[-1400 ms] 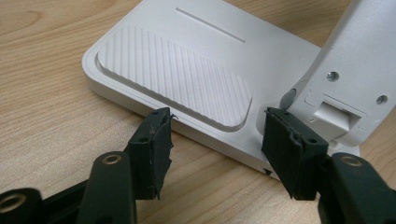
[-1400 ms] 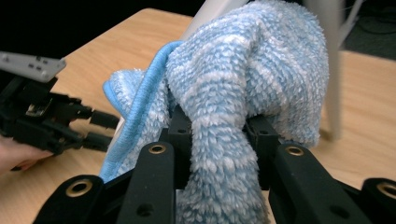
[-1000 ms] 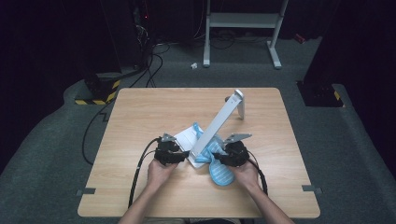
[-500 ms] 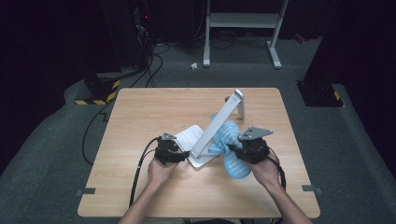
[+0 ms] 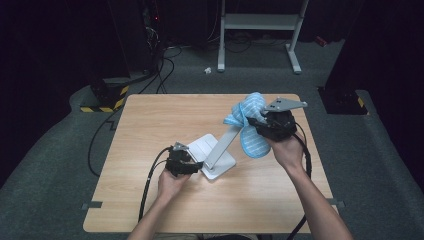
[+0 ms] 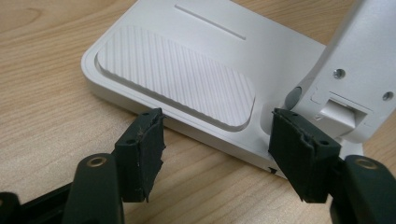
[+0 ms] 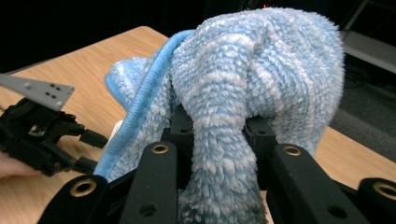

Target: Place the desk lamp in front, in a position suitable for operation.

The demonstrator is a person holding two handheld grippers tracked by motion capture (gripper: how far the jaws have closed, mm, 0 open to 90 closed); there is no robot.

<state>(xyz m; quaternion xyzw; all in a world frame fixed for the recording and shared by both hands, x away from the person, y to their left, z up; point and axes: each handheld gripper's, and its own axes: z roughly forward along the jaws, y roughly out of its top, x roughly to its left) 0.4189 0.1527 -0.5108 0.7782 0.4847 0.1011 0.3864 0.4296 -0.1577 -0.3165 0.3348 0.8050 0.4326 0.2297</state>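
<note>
Since it sags in folds: the blue cloth (image 5: 252, 127) is soft and light; pinch a bunched fold.
Cloth place: raised over the worktop (image 5: 150, 130), right of centre, draped on the lamp arm (image 5: 223, 145).
Right hand-held gripper (image 5: 261, 121): clamped on the cloth.
Left hand-held gripper (image 6: 212, 142): jaws apart, just widened, nothing between, at the lamp base (image 6: 187, 70).
Hidden: the lamp head, under cloth.

No readable text, label, brand or number found anywhere; lamp base (image 6: 261, 56), cloth (image 7: 261, 70), table (image 5: 150, 200) bore none.
</note>
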